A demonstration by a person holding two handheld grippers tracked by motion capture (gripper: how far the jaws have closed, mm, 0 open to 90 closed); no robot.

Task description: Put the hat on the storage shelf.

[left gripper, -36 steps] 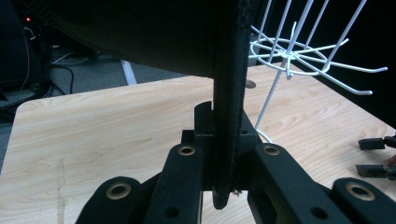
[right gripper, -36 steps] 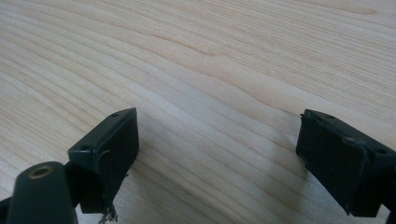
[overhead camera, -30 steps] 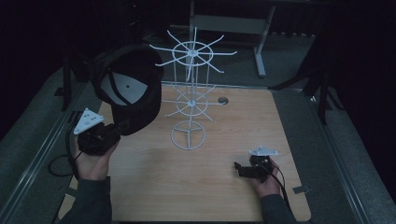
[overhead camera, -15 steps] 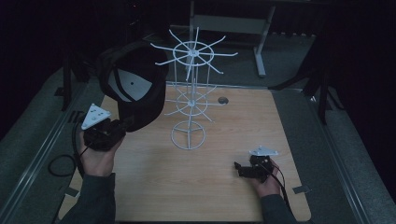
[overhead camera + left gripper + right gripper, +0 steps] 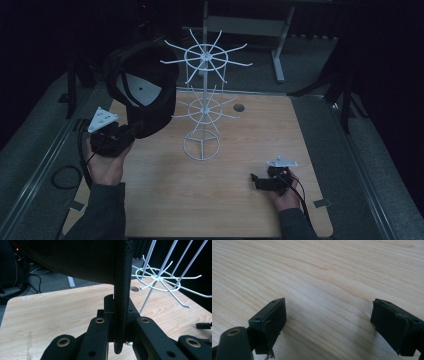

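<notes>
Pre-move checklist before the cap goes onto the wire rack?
1. Grip: left gripper is shut on the black cap, clamping its brim edge. Ok.
2. Cap off the table, held up beside the white wire rack. Ok.
3. Cap touching a rack arm: cannot tell, its edge overlaps the arms in the high view.
4. Rack upright on its ring base. Ok.
5. Right gripper open, nothing between the jaws, low over the wood, apart from the rack. Ok.
6. Which hook is the target: cannot tell.

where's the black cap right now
In the high view the black cap is held up at left, its brim clamped in the left hand-held gripper, beside the white wire rack.
</notes>
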